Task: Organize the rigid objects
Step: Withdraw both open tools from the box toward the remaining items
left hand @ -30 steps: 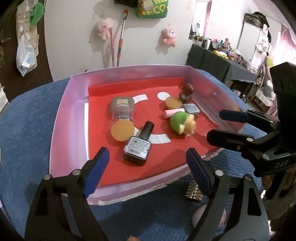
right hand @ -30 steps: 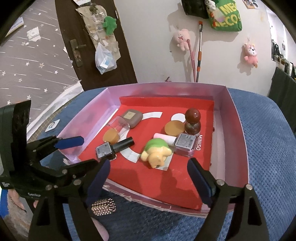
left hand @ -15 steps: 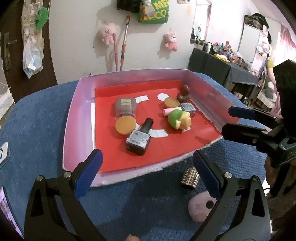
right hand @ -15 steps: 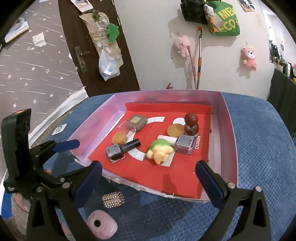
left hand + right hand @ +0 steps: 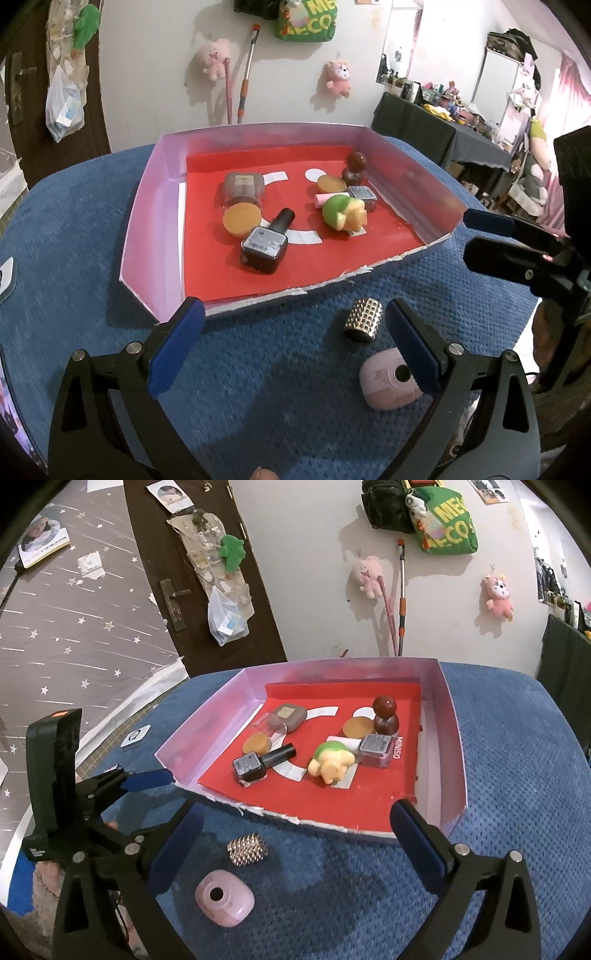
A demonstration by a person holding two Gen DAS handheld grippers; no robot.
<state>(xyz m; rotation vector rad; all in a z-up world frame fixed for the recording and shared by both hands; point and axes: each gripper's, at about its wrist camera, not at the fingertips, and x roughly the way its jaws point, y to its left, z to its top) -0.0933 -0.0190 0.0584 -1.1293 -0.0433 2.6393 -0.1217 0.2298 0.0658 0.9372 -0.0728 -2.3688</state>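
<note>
A pink box (image 5: pixel 147 206) with a red floor sits on the blue cloth; it also shows in the right wrist view (image 5: pixel 456 746). Inside lie a dark nail polish bottle (image 5: pixel 266 242), a jar with an orange lid (image 5: pixel 242 201), a green and yellow toy (image 5: pixel 343 212) and other small bottles. In front of the box lie a studded metal cylinder (image 5: pixel 363 320) and a pink case (image 5: pixel 389 380), also in the right wrist view: cylinder (image 5: pixel 247 849), case (image 5: pixel 225 899). My left gripper (image 5: pixel 295 349) is open and empty near them. My right gripper (image 5: pixel 295 849) is open and empty.
The blue cloth (image 5: pixel 74 229) covers a rounded surface whose edges fall away at left and right. A small card (image 5: pixel 135 735) lies on it at the left. A dark cluttered table (image 5: pixel 443 133) stands behind at the right. A wall with plush toys is behind the box.
Both grippers have pulled back from the box toward me and stayed open. The studded cylinder and the pink case have come into full view in front of the box.
</note>
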